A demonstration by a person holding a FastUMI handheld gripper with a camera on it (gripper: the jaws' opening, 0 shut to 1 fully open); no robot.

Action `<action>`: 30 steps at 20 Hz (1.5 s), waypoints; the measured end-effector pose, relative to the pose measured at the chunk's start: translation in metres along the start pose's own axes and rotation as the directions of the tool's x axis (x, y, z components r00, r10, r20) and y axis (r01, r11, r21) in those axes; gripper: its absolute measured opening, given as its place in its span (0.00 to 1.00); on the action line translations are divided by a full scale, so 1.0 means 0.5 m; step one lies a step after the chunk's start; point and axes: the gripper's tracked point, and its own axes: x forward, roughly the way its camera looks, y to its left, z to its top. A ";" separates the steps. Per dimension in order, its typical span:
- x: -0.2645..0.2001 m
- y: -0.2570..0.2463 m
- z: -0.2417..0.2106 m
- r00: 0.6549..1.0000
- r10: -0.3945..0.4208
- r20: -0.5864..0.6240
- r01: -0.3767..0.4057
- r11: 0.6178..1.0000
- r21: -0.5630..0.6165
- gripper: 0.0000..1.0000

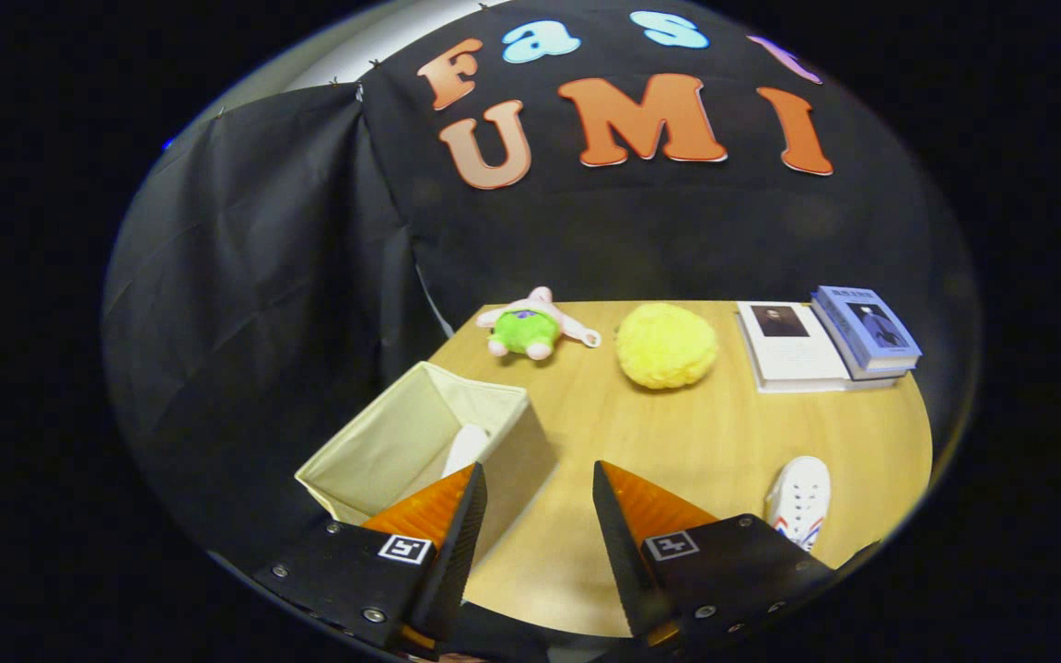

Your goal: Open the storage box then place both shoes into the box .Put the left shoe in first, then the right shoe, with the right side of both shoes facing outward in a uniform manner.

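An open cream fabric storage box (374, 451) stands on the wooden table (733, 433), just ahead of my left finger. Inside it the pale end of a white shoe (466, 447) pokes up near the box's right wall, partly hidden by my left fingertip. A second white shoe (799, 502) with laces and red-blue trim lies on the table just beyond my right finger. My gripper (538, 488) hangs above the table beside the box, open, with bare tabletop between its fingers.
At the far side of the table lie a green and pink plush toy (530, 329), a fluffy yellow ball (666, 345), and two books (825, 343) side by side. Black cloth walls close off the back and left.
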 end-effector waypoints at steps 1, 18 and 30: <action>-0.004 -0.056 -0.015 0.999 -0.048 -0.011 0.048 0.999 0.013 0.70; 0.007 -0.437 -0.312 0.911 -0.304 -0.280 0.358 0.918 0.171 0.68; 0.049 -0.446 -0.311 0.898 -0.299 -0.323 0.406 0.844 0.349 0.13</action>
